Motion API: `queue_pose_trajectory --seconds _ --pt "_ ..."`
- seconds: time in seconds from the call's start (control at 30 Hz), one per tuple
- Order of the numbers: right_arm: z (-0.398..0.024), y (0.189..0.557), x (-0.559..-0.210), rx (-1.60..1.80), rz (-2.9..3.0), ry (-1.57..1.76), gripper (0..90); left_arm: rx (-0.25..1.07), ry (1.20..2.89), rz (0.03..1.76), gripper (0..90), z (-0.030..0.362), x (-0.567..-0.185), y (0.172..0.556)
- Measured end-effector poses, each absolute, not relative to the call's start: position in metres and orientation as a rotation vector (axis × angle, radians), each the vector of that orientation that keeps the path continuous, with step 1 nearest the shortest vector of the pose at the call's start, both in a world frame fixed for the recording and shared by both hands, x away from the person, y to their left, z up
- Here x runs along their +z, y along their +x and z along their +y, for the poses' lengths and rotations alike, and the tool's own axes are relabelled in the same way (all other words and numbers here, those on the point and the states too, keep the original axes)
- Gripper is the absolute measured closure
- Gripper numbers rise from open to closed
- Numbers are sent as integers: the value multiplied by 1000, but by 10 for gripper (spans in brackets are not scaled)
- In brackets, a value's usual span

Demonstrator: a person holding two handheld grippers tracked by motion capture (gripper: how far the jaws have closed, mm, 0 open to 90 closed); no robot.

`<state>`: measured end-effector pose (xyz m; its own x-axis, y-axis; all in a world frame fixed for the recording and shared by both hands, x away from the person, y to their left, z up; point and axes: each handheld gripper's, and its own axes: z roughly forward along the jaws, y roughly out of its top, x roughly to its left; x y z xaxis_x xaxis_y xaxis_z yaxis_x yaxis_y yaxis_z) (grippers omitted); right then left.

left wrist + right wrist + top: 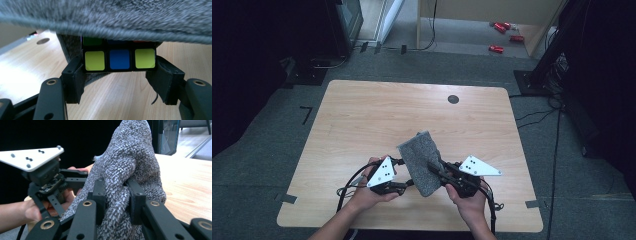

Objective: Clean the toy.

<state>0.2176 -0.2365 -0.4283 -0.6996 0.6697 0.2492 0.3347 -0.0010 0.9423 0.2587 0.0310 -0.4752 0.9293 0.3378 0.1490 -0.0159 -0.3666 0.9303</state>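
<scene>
A cube (119,59) is clamped by the left gripper (119,82) just under the grey pouch (422,160), whose lifted edge is pinched by the right gripper (117,202).

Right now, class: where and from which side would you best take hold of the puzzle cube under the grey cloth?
Grip the puzzle cube across its two opposite flat side faces, coming in level from the open side under the grey cloth. Its square faces suit flat pads, as the left tongs show; the cloth drapes over its top.
</scene>
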Motion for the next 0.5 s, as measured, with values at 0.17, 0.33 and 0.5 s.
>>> queue_pose_trajectory --seconds 0.17,0.33,0.5 --pt "-243 221 -430 1794 1992 1083 733 389 1893 198 353 32 -472 254" --pt "-246 223 -432 1795 1993 1115 728 409 1886 187 353 32 -471 252" --pt "-250 228 -435 1781 1997 1157 721 409 1879 184 354 33 -470 252"
